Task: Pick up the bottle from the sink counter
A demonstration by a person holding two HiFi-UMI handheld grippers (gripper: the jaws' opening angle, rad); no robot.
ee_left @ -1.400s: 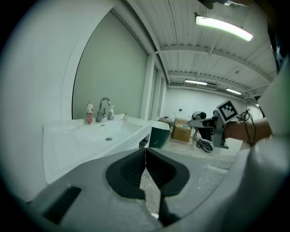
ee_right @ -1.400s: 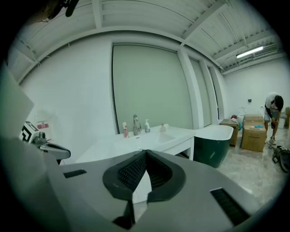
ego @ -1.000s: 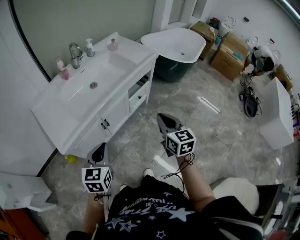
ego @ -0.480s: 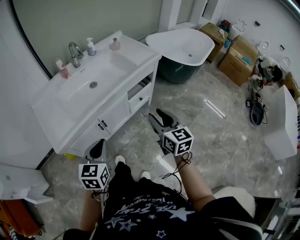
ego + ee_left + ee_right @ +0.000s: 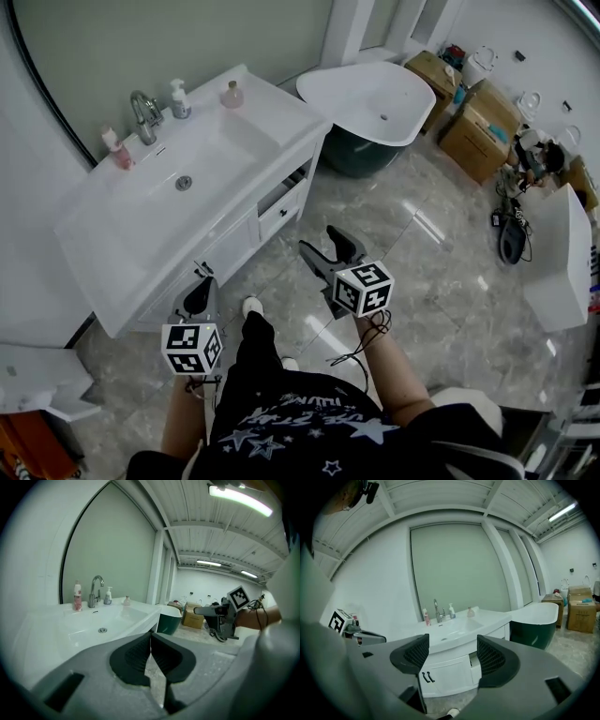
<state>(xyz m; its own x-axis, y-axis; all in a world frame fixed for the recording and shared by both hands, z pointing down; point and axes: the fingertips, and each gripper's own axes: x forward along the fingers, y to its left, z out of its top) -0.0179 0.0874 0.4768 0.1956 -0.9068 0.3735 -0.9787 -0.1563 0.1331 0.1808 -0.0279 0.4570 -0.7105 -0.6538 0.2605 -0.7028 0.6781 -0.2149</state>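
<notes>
Against the wall at the left stands a white sink counter point(image 5: 272, 117), and 3 bottles sit along its back edge. The pink bottle point(image 5: 116, 150) is furthest left, upright, just beside the faucet point(image 5: 143, 114). On the faucet's other side is a white pump bottle point(image 5: 178, 98), and further right, near the counter's corner, a small round bottle point(image 5: 232, 94), pinkish and possibly stoppered, though it is too small to be sure. The basin is bare apart from its drain point(image 5: 184, 183).

The person stands on the grey marble floor point(image 5: 441, 281) in front of the cabinet, well apart from all 3 bottles. The left gripper point(image 5: 200, 289) is held low near the counter's front edge; its own view shows the left gripper point(image 5: 150, 641) clenched, pads together with nothing in them. The right gripper point(image 5: 326, 246) is out over the floor, pointing toward the cabinet; in its own view the right gripper point(image 5: 451, 656) has its jaws opening, pads wide apart, only the distant counter seen through the gap.

Further right is a white bathtub point(image 5: 370, 98) with a dark green outside, then stacked cardboard boxes point(image 5: 483, 127), and a person point(image 5: 548, 159) beside them.
</notes>
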